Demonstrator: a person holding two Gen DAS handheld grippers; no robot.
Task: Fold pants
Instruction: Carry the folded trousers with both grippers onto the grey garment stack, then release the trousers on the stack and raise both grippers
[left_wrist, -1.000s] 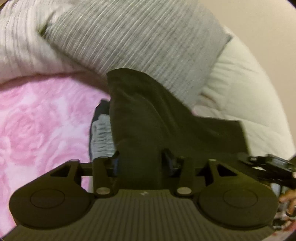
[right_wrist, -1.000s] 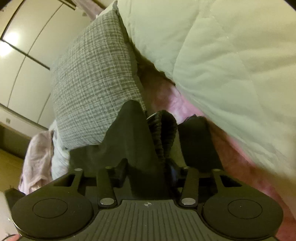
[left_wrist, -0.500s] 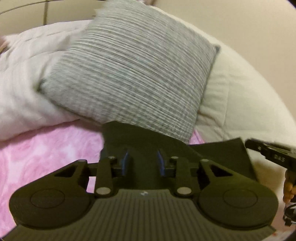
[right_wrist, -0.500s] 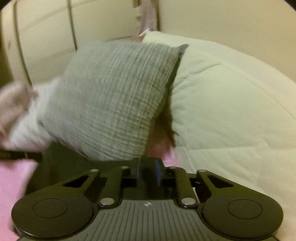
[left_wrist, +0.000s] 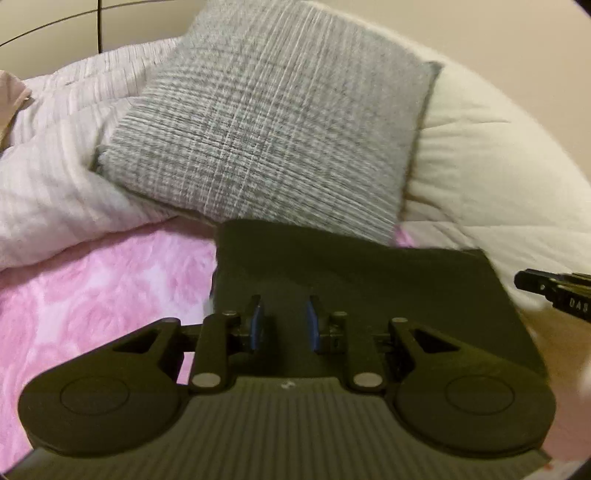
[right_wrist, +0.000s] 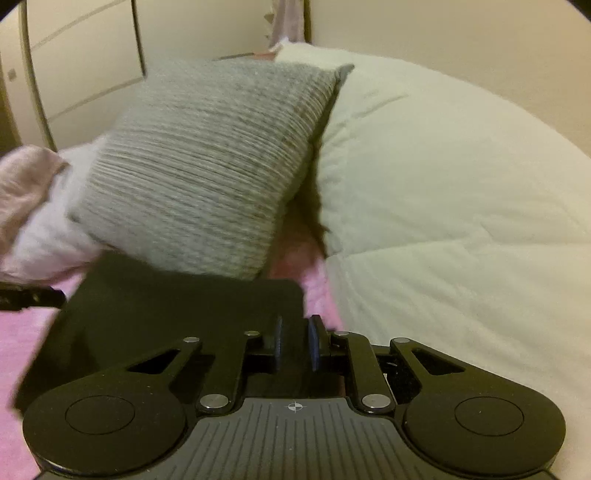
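The dark pants (left_wrist: 369, 280) lie flat as a folded rectangle on the pink floral blanket (left_wrist: 92, 295), their far edge against the grey pillow. My left gripper (left_wrist: 283, 323) hovers over the pants' near left part, open, blue pads (left_wrist: 256, 326) apart with nothing pinched between them. In the right wrist view the pants (right_wrist: 166, 306) fill the lower left. My right gripper (right_wrist: 295, 343) stands over their right edge, open by a narrow gap, holding no cloth. The right gripper's tip (left_wrist: 554, 291) shows at the left view's right edge. The left gripper's tip (right_wrist: 33, 297) shows at the right view's left edge.
A grey woven pillow (left_wrist: 280, 140) leans just behind the pants. A cream quilted duvet (right_wrist: 461, 221) bulges on the right, and a pale pink blanket (left_wrist: 55, 184) is bunched on the left. Cupboard doors (right_wrist: 85, 66) stand behind the bed.
A second ago both grippers held the pants raised. They have laid the cloth down flat, opened, and drawn back and up a little.
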